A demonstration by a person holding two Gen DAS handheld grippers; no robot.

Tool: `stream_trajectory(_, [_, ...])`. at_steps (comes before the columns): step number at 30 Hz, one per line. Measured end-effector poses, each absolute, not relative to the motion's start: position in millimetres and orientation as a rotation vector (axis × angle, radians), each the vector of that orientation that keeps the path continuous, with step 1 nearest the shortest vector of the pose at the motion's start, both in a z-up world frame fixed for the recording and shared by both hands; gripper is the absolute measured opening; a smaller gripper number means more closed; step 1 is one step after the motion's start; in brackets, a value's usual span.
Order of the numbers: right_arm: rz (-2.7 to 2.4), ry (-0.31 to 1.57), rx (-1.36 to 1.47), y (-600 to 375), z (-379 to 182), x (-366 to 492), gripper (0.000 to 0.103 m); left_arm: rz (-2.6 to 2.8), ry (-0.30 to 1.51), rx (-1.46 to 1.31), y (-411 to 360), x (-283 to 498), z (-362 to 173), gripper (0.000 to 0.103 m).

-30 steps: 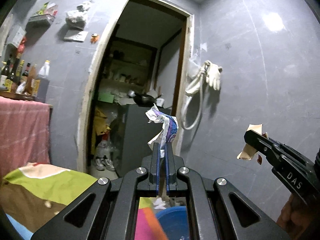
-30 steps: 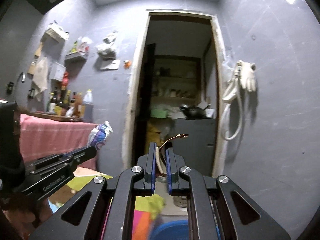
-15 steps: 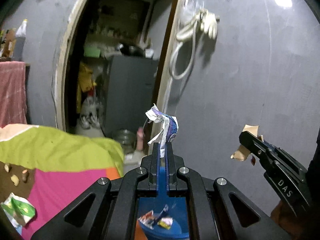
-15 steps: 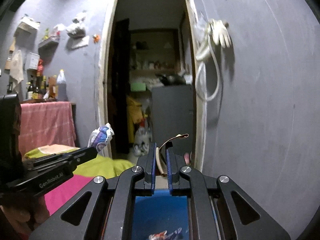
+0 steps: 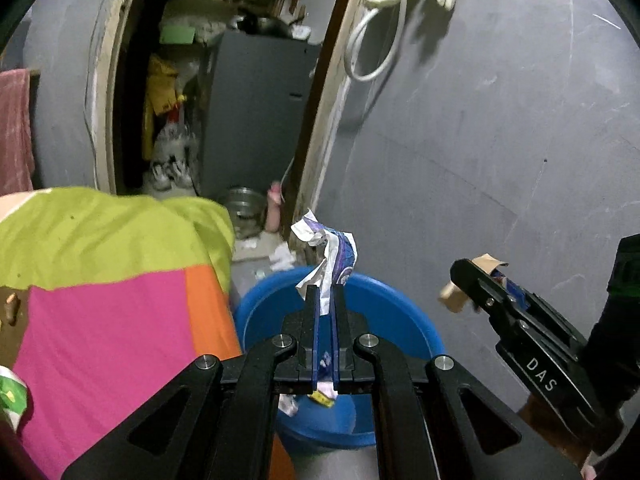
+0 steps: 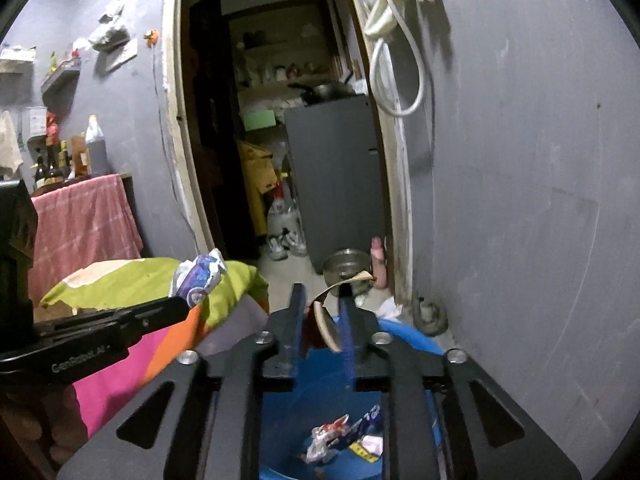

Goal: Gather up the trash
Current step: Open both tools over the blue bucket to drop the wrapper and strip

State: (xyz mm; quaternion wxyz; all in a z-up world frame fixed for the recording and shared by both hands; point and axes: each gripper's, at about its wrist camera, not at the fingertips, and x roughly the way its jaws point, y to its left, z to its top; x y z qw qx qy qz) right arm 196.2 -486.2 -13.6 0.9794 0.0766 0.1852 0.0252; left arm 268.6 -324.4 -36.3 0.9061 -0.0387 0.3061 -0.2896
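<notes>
Left gripper (image 5: pixel 325 294), marked "GenRobot.AI", clamps a crumpled purple-white wrapper (image 5: pixel 334 252) above the blue basin (image 5: pixel 400 304). Right gripper (image 6: pixel 322 300), marked "DAS": jaws opening, brown paper scrap (image 6: pixel 326 322) loose between them. Bright cloth (image 5: pixel 100 280) lies left.

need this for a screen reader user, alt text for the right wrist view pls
The right gripper, jaws opening, has a curled brown paper scrap loose between them, above a round blue plastic basin with wrappers inside. At left, the left gripper grips a crumpled purple-and-white wrapper; behind are a grey wall and doorway.
</notes>
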Motion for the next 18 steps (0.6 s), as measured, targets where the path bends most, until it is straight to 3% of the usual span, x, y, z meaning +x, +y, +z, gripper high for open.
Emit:
stream_trajectory(12, [0.059, 0.418, 0.179, -492, -14, 205, 0.030, -0.619, 0.667, -0.112, -317, 276, -35, 0.018])
stream_trajectory(18, [0.080, 0.439, 0.188, -490, -8, 206, 0.049, -0.582, 0.619, -0.157, -299, 269, -17, 0.023])
